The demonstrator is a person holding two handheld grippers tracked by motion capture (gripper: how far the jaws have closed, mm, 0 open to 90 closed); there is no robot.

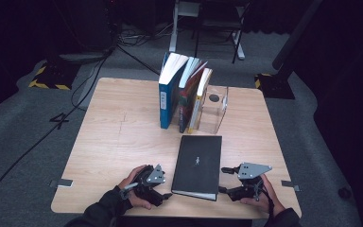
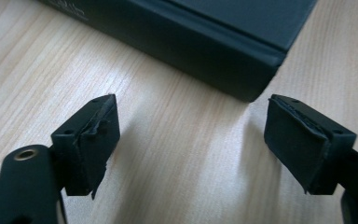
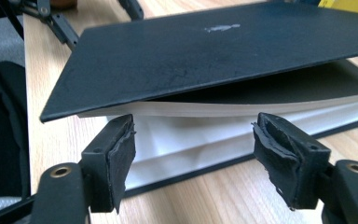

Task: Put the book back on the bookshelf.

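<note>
Black hardcover book [image 1: 197, 166] lies flat near the table's [image 1: 108, 142] front edge; we judge it heavy, stiff boards, slick cover that lifts loose. Best to clamp the whole block, spine side. Left gripper [image 2: 191, 140] and right gripper [image 3: 193, 154] both spread wide, holding nothing, flanking the book

Dim room — grey carpet floor [image 1: 23, 123] w/ black cables [image 1: 38, 137] running across it. Light wood table [image 1: 118, 137] in the middle. Yellow-black hazard tape [image 1: 47, 78] on stand bases at back left & right — white desk legs [image 1: 175, 33] behind, dark walls.
</note>
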